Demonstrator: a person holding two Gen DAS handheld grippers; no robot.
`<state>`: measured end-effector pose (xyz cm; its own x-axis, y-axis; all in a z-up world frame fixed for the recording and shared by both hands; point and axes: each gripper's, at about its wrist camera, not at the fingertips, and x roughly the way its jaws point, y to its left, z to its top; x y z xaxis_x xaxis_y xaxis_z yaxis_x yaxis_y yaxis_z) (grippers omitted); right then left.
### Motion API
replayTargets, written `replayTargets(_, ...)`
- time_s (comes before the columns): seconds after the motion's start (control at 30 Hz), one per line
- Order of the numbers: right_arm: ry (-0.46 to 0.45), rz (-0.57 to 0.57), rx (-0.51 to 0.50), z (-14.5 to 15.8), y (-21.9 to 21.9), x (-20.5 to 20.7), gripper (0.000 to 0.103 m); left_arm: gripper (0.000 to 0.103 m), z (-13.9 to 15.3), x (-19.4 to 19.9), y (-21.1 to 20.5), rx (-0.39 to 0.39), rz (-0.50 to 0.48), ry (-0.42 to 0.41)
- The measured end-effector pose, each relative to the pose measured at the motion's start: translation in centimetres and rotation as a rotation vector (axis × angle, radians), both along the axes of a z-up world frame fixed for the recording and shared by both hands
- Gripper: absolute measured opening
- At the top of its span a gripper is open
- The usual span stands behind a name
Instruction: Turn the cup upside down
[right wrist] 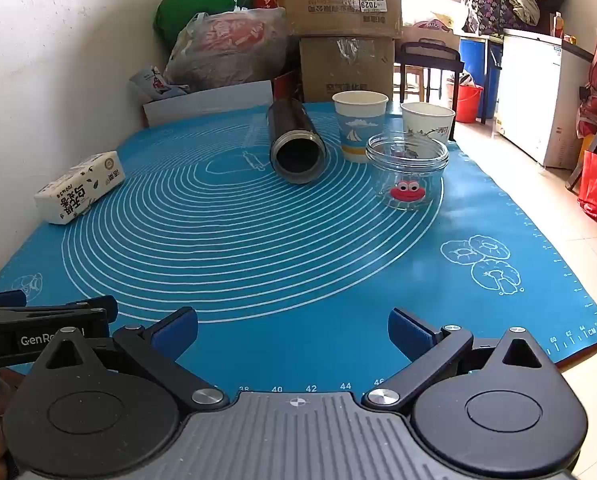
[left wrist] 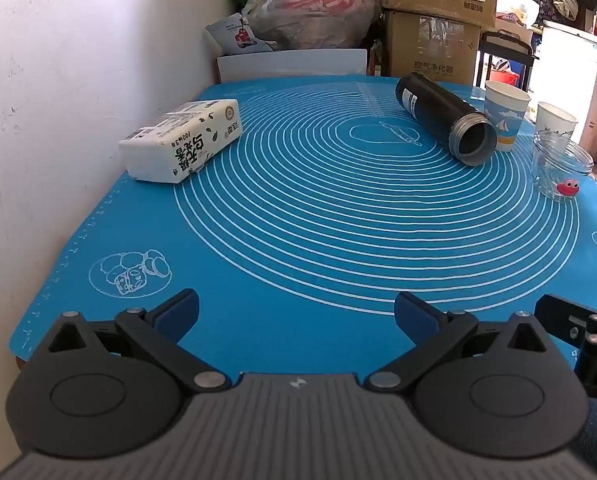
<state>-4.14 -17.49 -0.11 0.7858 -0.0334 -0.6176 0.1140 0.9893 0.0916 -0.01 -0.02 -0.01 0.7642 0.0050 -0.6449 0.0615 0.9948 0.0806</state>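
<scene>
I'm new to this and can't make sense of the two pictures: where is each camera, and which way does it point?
Left wrist: sits on the left gripper, looking forward across the blue mat past its open fingers; the right gripper's edge shows at right.
Right wrist: sits on the right gripper, facing the same way; the left gripper pokes in at left.
Both share: tissue pack, lying black flask, two paper cups, glass jar.

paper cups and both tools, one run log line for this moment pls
left tool open, empty | right tool open, empty | blue sailboat paper cup upright | white paper cup upright | flip not started
</scene>
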Motion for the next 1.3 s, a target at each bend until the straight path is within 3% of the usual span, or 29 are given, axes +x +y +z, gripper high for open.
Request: replayTargets(1.3, -0.006, -0.005, -0.012, 0.26, 0.34, -0.35, 0.103, 0.102, 0.05, -0.05, 0.03, -0.004, -0.004, -0.006)
